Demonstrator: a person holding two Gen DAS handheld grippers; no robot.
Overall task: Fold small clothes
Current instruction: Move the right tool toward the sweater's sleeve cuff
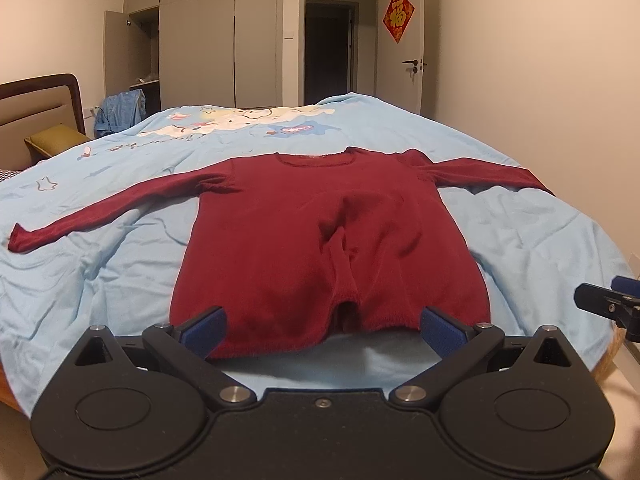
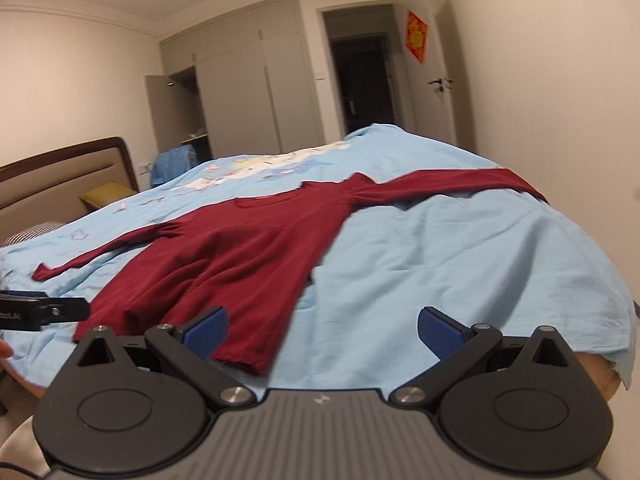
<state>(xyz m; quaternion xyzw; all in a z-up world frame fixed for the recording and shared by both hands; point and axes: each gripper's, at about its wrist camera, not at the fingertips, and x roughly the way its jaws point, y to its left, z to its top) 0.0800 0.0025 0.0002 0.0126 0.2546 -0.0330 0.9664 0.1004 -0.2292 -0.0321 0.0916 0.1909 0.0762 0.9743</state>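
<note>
A dark red long-sleeved sweater [image 1: 320, 232] lies flat on the light blue bed cover [image 1: 120, 272], neck away from me, both sleeves spread out to the sides. A raised crease runs down its lower middle. My left gripper [image 1: 323, 330] is open just in front of the hem, its blue pads either side of the hem's middle, holding nothing. My right gripper [image 2: 323, 334] is open too, to the right of the sweater [image 2: 224, 256], its left pad near the hem's right corner. The right gripper's tip [image 1: 608, 304] shows at the right edge of the left wrist view.
The bed's headboard [image 1: 36, 100] and an olive pillow [image 1: 56, 140] are at the left. Blue clothing [image 1: 120, 110] hangs by an open wardrobe [image 1: 144, 52] at the back. A doorway [image 1: 328, 48] and white door stand behind. The bed's near edge drops off right under the grippers.
</note>
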